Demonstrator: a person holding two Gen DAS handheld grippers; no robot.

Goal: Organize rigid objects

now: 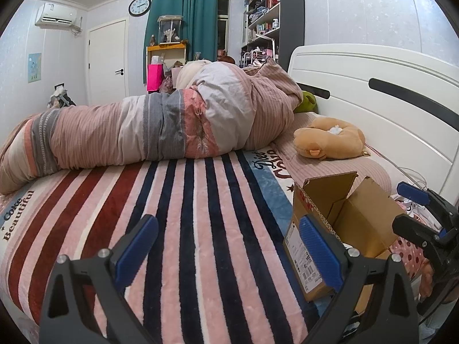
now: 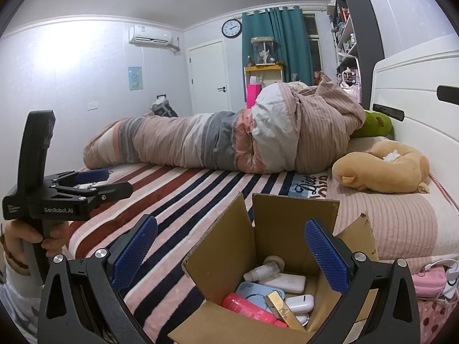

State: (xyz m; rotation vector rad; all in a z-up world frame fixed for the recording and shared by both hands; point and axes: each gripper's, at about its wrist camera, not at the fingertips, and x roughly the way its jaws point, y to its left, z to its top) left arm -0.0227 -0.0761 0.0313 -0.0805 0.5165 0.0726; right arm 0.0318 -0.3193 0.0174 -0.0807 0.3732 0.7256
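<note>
Nearest, the right gripper [image 2: 231, 255] was held wide open and empty directly above the open cardboard box [image 2: 289, 218], closer than the left gripper [image 1: 229, 253], likewise spread and empty, which had the box to its right. Only the right wrist view showed the pink bottle [image 2: 248, 306] and white cases inside. Beyond, the striped blanket [image 1: 178, 200] lay bare.

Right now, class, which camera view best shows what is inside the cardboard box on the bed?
The right wrist view. It looks down into the open cardboard box, showing a pink bottle, white cases and a gold item. The left wrist view shows the box only from the side: flaps, labelled wall and bare inner walls, no contents.
</note>
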